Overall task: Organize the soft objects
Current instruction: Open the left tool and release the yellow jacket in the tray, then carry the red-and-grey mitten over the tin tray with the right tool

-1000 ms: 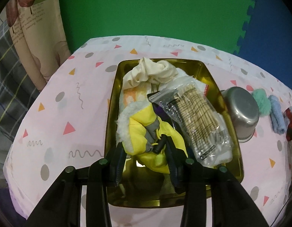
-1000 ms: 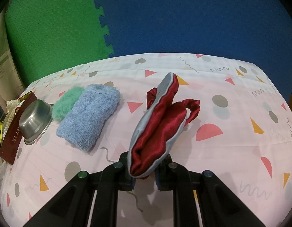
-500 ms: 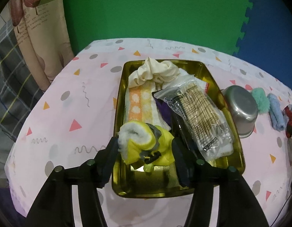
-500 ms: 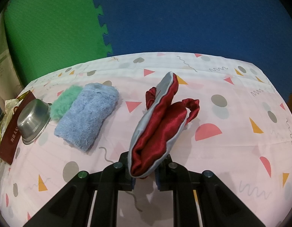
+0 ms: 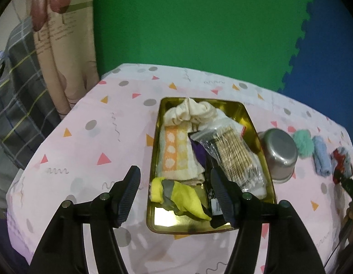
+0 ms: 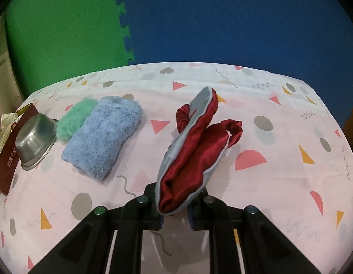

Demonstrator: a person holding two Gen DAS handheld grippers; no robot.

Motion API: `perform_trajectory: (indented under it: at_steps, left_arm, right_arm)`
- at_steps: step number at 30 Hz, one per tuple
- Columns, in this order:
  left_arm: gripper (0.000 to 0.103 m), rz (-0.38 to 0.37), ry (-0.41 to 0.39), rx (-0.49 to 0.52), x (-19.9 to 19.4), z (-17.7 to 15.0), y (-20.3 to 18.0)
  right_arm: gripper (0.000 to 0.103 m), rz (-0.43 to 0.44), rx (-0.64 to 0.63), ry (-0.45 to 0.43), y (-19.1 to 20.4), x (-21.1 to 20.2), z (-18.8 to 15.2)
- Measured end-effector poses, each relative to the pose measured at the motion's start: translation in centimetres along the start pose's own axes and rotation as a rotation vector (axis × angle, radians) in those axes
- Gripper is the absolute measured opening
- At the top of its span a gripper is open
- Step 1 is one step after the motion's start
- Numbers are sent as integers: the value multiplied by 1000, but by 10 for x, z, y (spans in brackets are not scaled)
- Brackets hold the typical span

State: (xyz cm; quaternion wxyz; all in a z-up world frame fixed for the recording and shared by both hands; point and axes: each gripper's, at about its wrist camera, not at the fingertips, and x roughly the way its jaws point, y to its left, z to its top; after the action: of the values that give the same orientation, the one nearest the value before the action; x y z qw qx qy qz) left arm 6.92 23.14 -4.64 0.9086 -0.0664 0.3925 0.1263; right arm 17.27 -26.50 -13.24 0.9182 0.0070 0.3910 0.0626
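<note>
In the left wrist view a gold tray (image 5: pixel 247 116) holds a cream cloth (image 5: pixel 190 111), an orange-patterned towel (image 5: pixel 176 157), a clear plastic packet (image 5: pixel 233 157) and a yellow garment (image 5: pixel 178 196) at its near end. My left gripper (image 5: pixel 175 191) is open and empty, its jaws wide apart above the yellow garment. In the right wrist view my right gripper (image 6: pixel 174 205) is shut on a red and grey satin cloth (image 6: pixel 194 150), which stands up from the jaws over the table. A blue towel (image 6: pixel 103 137) and a green fluffy cloth (image 6: pixel 76 118) lie to its left.
A steel bowl (image 5: pixel 280 153) lies upside down right of the tray, also in the right wrist view (image 6: pixel 35 139). A dark red booklet (image 6: pixel 7 166) lies by the bowl. Green and blue foam mats stand behind the pink patterned tablecloth (image 6: pixel 279 137).
My left gripper opened, let the yellow garment drop at the tray's near end, and drew back and up. My right gripper kept still with the satin cloth.
</note>
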Motion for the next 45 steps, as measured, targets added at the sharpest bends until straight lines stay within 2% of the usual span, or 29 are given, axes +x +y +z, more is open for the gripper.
perform_trajectory:
  at_steps: [3,7,14,20,31,40,45]
  left_arm:
    - [63,39,-38,-54,-9,-3,0]
    - [67,33,-79,-87,-18,-13,-8]
    - [72,46,-85,0,-20,-32,-26]
    - [74,29,-71,-5,-16,-39,-27]
    - [80,48,-62,-6,-11,-47,-20]
    - [85,67,-73,-20,-14,-46,-14]
    - [86,65,-77,-63,-17,-42,-2]
  right_arm:
    - [16,-7,-1,-6,0,-1,0]
    - [14,-16,-7,-22,1,-4,0]
    - [13,-36,-2,-64,0,-15,0]
    - [13,-39,-9,-59,9,-23,-4]
    - [13,23,-75,-81,56,-58,4]
    - [13,106,-154,-108,114,-79,13]
    - [13,168,-195,-117,150,-86,18]
